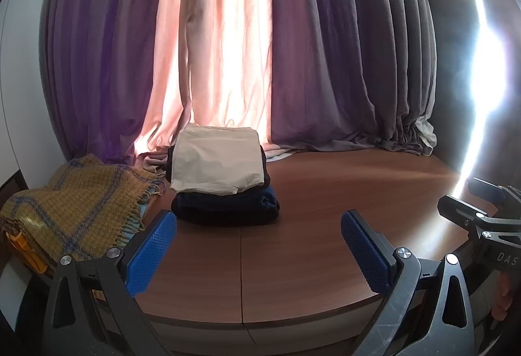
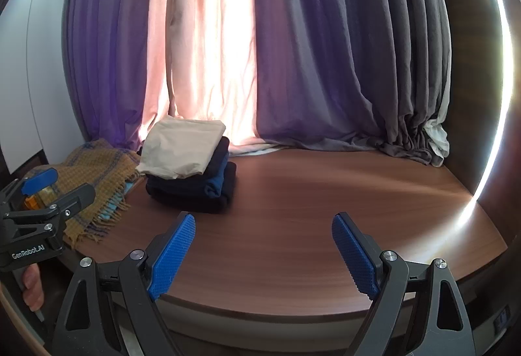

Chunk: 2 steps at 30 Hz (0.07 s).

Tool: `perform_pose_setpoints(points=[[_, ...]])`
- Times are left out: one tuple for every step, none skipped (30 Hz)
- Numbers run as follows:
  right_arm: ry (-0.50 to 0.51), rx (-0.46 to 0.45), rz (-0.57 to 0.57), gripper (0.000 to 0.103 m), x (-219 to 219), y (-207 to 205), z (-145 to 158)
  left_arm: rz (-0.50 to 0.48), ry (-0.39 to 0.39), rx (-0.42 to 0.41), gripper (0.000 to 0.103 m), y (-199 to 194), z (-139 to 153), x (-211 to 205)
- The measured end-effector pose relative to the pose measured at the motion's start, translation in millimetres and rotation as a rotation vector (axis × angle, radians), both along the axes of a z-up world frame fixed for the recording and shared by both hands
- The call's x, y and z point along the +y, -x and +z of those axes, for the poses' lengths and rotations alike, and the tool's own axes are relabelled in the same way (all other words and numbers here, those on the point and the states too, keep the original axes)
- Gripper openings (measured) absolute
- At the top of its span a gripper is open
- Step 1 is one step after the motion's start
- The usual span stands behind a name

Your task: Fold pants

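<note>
The folded pants (image 1: pixel 217 175) sat stacked at the table's (image 1: pixel 325 193) far left, beside a mustard blanket (image 1: pixel 75 209); both the left gripper (image 1: pixel 259 253) and right gripper (image 2: pixel 263 255) hovered spread, empty; "GenRobot.AI" marked the left gripper.

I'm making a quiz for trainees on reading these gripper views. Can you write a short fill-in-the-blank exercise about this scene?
1. The folded beige garment lies on ____ of the dark folded stack.
2. The yellow checked blanket lies to the ____ of that stack.
3. Both the left gripper and the right gripper are ____ and hold nothing.
4. The table is made of ____.

Missing words: top; left; open; wood
</note>
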State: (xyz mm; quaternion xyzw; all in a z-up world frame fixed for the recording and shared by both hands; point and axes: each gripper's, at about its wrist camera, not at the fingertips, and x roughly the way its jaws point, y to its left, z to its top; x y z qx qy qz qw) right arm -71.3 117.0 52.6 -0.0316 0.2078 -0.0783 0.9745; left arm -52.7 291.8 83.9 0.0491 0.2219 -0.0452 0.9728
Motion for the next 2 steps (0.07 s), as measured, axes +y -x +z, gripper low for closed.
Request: perform_pose_setpoints(points=[[0.0, 0.001, 0.0, 0.087, -0.5, 0.4, -0.1, 0.001, -0.001, 0.0, 0.103, -0.5, 0.1, -0.6], [0.0, 0.002, -0.001, 0.087, -1.2, 0.7, -0.1, 0.001, -0.002, -0.001, 0.103, -0.6, 0.0, -0.4]])
